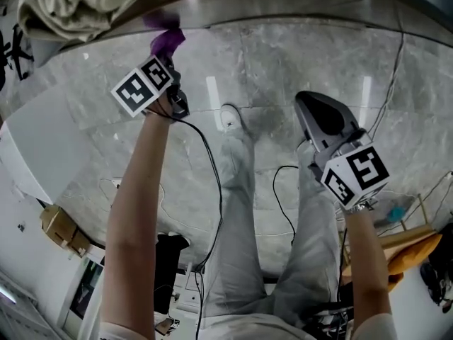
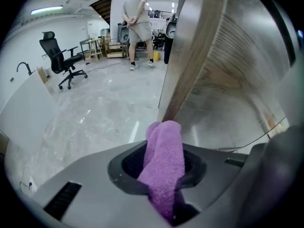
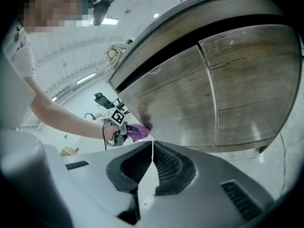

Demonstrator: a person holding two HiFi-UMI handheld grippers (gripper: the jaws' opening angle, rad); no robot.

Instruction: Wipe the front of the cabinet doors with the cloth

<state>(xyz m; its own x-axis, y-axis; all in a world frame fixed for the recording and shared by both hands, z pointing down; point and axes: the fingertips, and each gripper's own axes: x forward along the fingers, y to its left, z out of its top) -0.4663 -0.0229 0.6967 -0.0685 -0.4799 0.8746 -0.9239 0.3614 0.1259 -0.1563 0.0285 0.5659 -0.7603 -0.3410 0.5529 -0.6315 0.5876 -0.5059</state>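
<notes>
– Starting at the far left, what's beside the work?

– A white panel [image 1: 39,137] stands on the grey floor [image 1: 276,55], with a cardboard box [image 1: 60,229] near its foot. Between the panel and the cabinet the floor is bare apart from a thin cable. In the left gripper view it runs open all the way back to an office chair [image 2: 61,56] and a person [image 2: 135,23] standing well away.

– And the left gripper?

– The left gripper [image 1: 165,59] is raised toward the cabinet with its jaws pinching the purple cloth [image 2: 164,170]. The cloth stands up out of the jaws in a thick fold. In the right gripper view its tip [image 3: 138,132] meets the left edge of the left door [image 3: 178,96], low down, at a dark patch in the wood.

– What lies to the right of that?

– The right door [image 3: 254,77] sits just beside the left one, with a narrow seam between them. A dark gap runs along above both doors under the top. A bundle of pale fabric [image 1: 78,2] lies on the top near the left corner.

– And the right gripper?

– The right gripper [image 3: 152,158] has its jaws pressed together with nothing between them. It is held back from the doors, over the floor beside the person's leg [image 1: 315,232]. A black cable [image 1: 282,204] loops between the legs.
</notes>
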